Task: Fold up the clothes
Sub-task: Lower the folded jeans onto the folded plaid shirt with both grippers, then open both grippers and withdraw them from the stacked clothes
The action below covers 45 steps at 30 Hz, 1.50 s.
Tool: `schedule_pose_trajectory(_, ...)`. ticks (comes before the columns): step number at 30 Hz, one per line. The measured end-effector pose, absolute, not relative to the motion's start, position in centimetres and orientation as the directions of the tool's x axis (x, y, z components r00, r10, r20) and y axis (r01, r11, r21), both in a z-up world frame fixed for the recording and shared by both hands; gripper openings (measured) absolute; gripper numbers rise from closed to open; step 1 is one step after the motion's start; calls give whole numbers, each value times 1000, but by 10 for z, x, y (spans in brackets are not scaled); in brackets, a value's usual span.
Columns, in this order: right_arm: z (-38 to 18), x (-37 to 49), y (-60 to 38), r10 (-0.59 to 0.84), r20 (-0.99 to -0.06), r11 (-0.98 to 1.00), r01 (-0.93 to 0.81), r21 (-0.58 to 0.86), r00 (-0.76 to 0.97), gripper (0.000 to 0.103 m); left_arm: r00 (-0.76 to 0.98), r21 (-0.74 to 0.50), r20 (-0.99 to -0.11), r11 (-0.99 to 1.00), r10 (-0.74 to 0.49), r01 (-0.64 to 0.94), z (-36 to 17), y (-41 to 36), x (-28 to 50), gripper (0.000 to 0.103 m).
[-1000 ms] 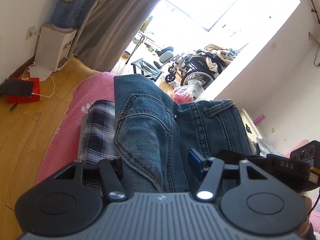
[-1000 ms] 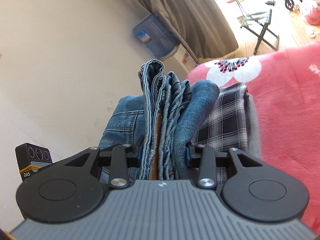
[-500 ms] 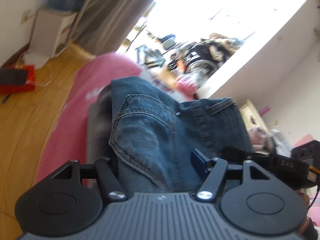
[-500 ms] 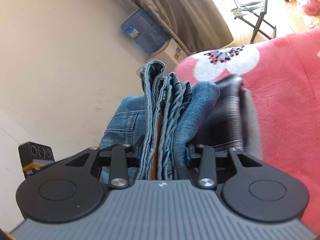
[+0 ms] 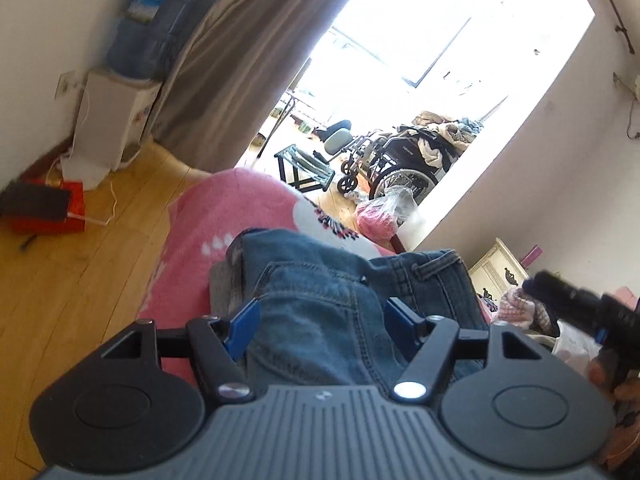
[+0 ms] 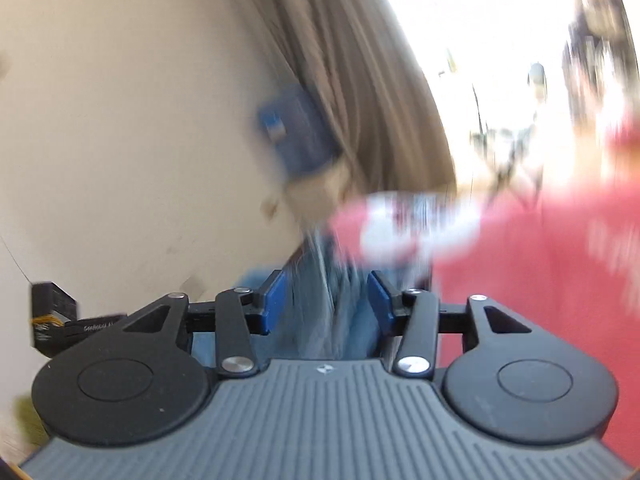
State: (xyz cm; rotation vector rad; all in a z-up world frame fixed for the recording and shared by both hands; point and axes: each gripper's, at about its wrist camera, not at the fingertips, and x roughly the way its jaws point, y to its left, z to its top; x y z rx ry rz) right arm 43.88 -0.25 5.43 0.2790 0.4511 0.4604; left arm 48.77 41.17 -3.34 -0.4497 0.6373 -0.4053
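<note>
Your left hand-held gripper (image 5: 320, 326): jaws opening, blue pads now clear of folded jeans (image 5: 332, 304), which a second ago they pinched. Your right hand-held gripper (image 6: 326, 304): jaws opening too, denim edge between pads, view blurred, contact looks gone. Jeans lowered onto plaid garment (image 5: 226, 288) on pink blanket (image 5: 200, 236) of bed. Judgement: jeans placed on stack; you release, next garment due.

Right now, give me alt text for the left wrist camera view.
Folded jeans lie on a pink blanket, between the opening jaws of the left gripper. Beyond are a wooden floor, a wheelchair and a bright window.
</note>
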Motion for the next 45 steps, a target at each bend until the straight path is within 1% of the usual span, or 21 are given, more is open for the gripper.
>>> schedule_pose_trajectory(2, 73, 447, 28, 506, -331, 859, -435, 269, 796, 37, 728, -487, -477, 838, -492, 247, -32, 394, 496, 69)
schedule_pose_trajectory(4, 75, 461, 64, 504, -362, 863, -472, 178, 785, 31, 729, -431, -497, 863, -471, 264, -36, 376, 504, 68)
schedule_pose_trajectory(5, 69, 469, 79, 492, -396, 867, -481, 134, 775, 21, 732, -406, -508, 875, -455, 263, -40, 372, 506, 68)
schedule_pose_trajectory(6, 58, 477, 88, 453, -448, 881, -464, 92, 771, 15, 734, -381, -518, 887, -439, 261, -44, 367, 509, 68)
schedule_pose_trajectory(7, 46, 484, 95, 408, -496, 895, -444, 50, 766, 12, 736, -365, -523, 893, -430, 263, -47, 364, 510, 67)
schedule_pose_trajectory(8, 29, 488, 93, 347, -543, 914, -405, 13, 765, 5, 735, -375, -513, 886, -443, 272, -49, 364, 507, 66)
schedule_pose_trajectory(9, 13, 491, 89, 294, -580, 929, -370, -15, 760, 1, 734, -385, -503, 879, -456, 282, -51, 364, 505, 65)
schedule_pose_trajectory(11, -6, 479, 73, 281, -594, 944, -330, 27, 754, 1, 735, -387, -489, 872, -469, 299, -55, 360, 502, 65)
schedule_pose_trajectory(16, -22, 458, 68, 282, -545, 952, -301, 58, 789, 1, 746, -288, -515, 905, -422, 313, -63, 342, 499, 68)
schedule_pose_trajectory(19, -15, 461, 66, 310, -524, 946, -311, 89, 794, 1, 753, -248, -526, 918, -395, 308, -51, 336, 490, 68)
schedule_pose_trajectory(21, -7, 456, 62, 330, -513, 940, -323, 107, 792, 2, 764, -234, -517, 922, -386, 308, -40, 335, 477, 68)
schedule_pose_trajectory(22, -1, 446, 59, 344, -498, 936, -335, 112, 796, 2, 771, -230, -506, 922, -386, 311, -34, 335, 469, 68)
schedule_pose_trajectory(24, 11, 425, 54, 372, -467, 925, -360, 119, 802, 7, 778, -223, -486, 917, -399, 331, -23, 331, 446, 68)
schedule_pose_trajectory(26, 21, 399, 53, 399, -440, 913, -394, 107, 805, 7, 778, -187, -482, 915, -403, 358, -17, 322, 424, 68)
schedule_pose_trajectory(29, 12, 383, 61, 399, -474, 902, -429, 50, 785, 7, 752, -132, -526, 911, -398, 391, -25, 305, 405, 68)
schedule_pose_trajectory(31, 6, 372, 67, 398, -497, 892, -452, 13, 771, 7, 740, -84, -562, 915, -370, 394, -39, 294, 404, 70)
schedule_pose_trajectory(34, -13, 380, 70, 359, -547, 904, -428, 1, 756, 7, 755, -58, -561, 926, -340, 374, -37, 288, 404, 70)
schedule_pose_trajectory(36, -2, 378, 68, 359, -538, 914, -405, 36, 763, 7, 768, -54, -560, 938, -311, 341, -25, 289, 400, 68)
schedule_pose_trajectory(40, 27, 346, 60, 374, -514, 919, -381, 98, 772, 8, 785, -69, -559, 958, -268, 278, 1, 290, 369, 70)
schedule_pose_trajectory(43, 27, 313, 49, 391, -552, 919, -344, 192, 737, 14, 761, -124, -599, 967, -251, 221, 11, 287, 331, 73)
schedule_pose_trajectory(45, 22, 290, 45, 390, -584, 921, -316, 229, 712, 22, 739, -148, -632, 973, -233, 180, 14, 283, 304, 75)
